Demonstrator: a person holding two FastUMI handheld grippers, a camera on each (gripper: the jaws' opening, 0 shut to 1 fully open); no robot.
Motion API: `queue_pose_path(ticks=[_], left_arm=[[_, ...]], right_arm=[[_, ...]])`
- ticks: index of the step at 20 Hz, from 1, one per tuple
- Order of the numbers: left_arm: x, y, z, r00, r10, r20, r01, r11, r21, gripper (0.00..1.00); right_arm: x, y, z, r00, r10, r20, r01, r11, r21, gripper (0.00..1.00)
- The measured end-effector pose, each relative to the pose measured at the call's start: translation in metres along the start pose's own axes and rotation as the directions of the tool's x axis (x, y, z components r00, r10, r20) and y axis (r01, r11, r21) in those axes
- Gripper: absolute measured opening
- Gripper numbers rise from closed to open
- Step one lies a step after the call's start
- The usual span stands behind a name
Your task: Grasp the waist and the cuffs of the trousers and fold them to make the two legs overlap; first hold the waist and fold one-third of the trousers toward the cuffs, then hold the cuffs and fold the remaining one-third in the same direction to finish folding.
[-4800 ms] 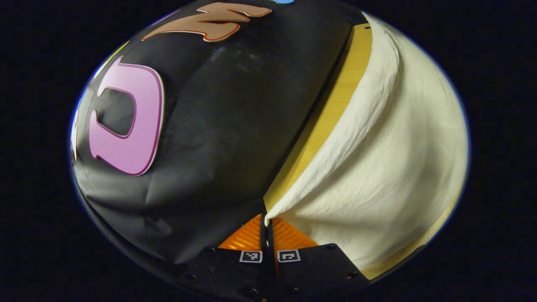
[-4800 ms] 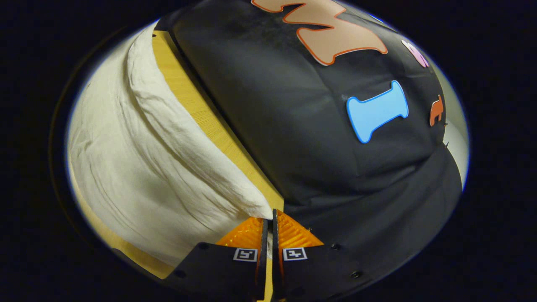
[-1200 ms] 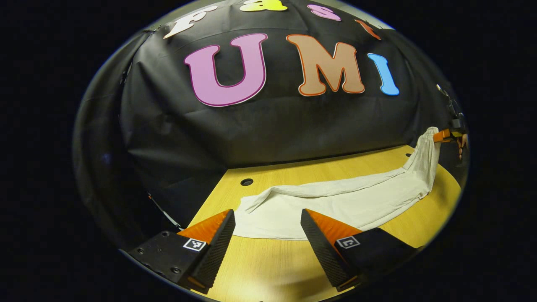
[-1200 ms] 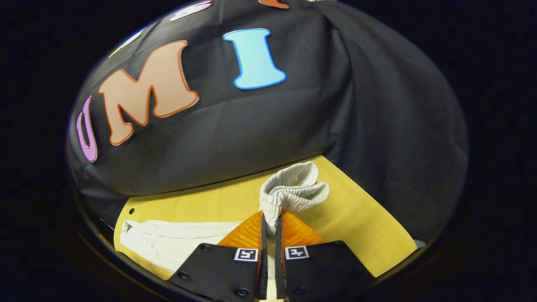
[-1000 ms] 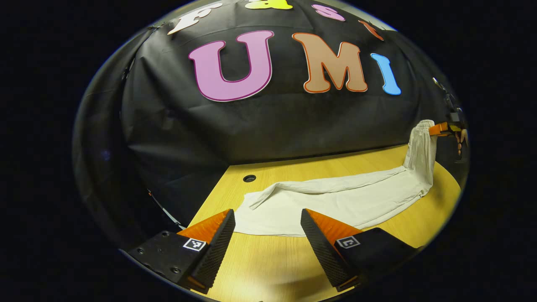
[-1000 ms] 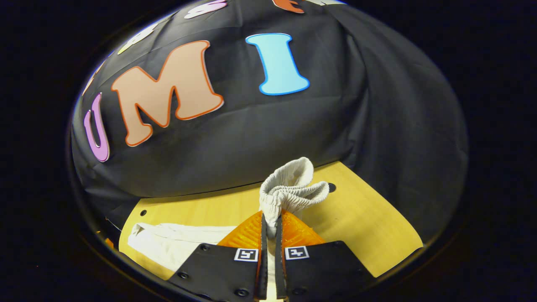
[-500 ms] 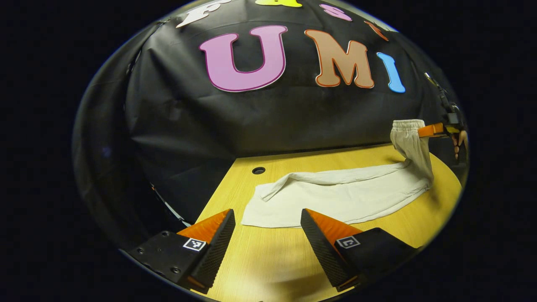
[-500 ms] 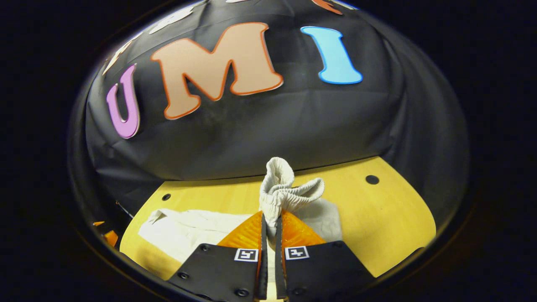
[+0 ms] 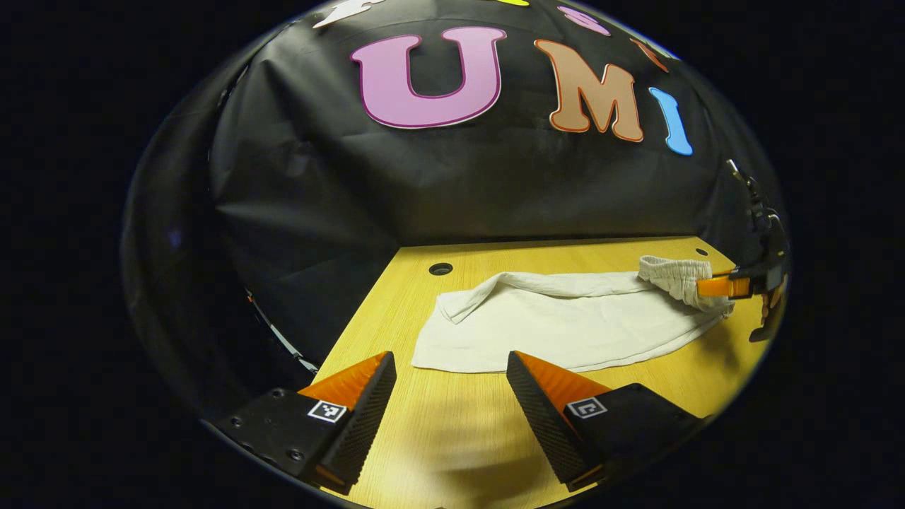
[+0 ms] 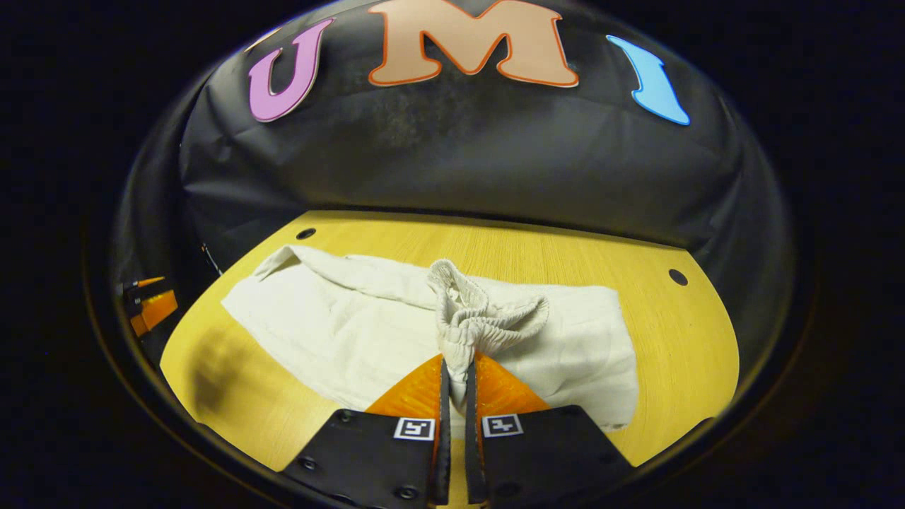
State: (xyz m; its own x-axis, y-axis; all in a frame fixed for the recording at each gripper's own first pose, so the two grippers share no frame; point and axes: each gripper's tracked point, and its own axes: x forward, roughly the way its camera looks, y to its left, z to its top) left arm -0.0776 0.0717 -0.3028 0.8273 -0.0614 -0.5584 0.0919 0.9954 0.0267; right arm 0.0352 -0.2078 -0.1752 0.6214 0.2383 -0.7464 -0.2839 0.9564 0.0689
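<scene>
My right gripper pinches the bunched elastic waist of the soft, limp trousers lying on the worktop, left gripper spread near the cuffs; I'd grab hems, fabric sags.

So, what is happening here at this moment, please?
A person is folding white trousers on a wooden table with two handheld grippers. The right gripper is shut on the bunched elastic waist and holds it over the legs. The left gripper is open, near the cuff end, holding nothing. The trousers lie with the legs overlapped; the waist fold is not yet laid down.
</scene>
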Motion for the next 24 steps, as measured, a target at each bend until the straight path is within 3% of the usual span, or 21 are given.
queue_pose_path(ticks=[1, 2, 4, 5, 7, 10, 16, 24], left_arm=[[0.002, 0.002, -0.003, 1.0, -0.003, -0.006, 0.003, 1.0, -0.005, 0.96], [0.005, 0.003, -0.006, 1.0, -0.004, -0.012, 0.004, 1.0, -0.009, 0.96], [0.011, 0.006, -0.01, 1.0, -0.005, -0.02, 0.005, 1.0, -0.014, 0.96], [0.015, 0.008, -0.012, 1.0, -0.007, -0.023, 0.006, 1.0, -0.015, 0.96], [0.023, 0.008, -0.015, 1.0, -0.017, -0.026, 0.017, 1.0, -0.022, 0.96], [0.048, 0.015, -0.015, 1.0, -0.023, -0.021, 0.022, 0.999, -0.037, 1.0], [0.104, 0.025, -0.025, 0.998, -0.032, -0.054, 0.026, 0.994, -0.109, 0.96], [0.133, 0.01, -0.066, 0.983, -0.056, -0.177, 0.042, 0.996, -0.084, 0.99]], right_arm=[[-0.004, 0.0, 0.003, 1.0, 0.005, -0.012, -0.005, 1.0, -0.007, 0.16], [-0.003, 0.0, 0.004, 1.0, 0.014, -0.023, -0.015, 1.0, -0.011, 0.12], [-0.016, -0.004, 0.015, 0.999, 0.047, -0.017, -0.047, 0.999, -0.016, 0.32], [-0.025, -0.009, 0.022, 0.998, 0.057, -0.005, -0.057, 0.998, -0.02, 0.5], [-0.043, -0.025, 0.041, 0.999, 0.045, 0.007, -0.044, 0.999, -0.03, 0.98], [-0.062, -0.044, 0.04, 1.0, 0.023, 0.007, -0.023, 1.0, -0.022, 0.97], [-0.082, -0.06, 0.025, 0.999, -0.04, 0.0, 0.04, 0.999, -0.005, 0.97], [-0.094, -0.075, 0.028, 0.996, -0.088, 0.012, 0.087, 0.995, 0.038, 0.97]])
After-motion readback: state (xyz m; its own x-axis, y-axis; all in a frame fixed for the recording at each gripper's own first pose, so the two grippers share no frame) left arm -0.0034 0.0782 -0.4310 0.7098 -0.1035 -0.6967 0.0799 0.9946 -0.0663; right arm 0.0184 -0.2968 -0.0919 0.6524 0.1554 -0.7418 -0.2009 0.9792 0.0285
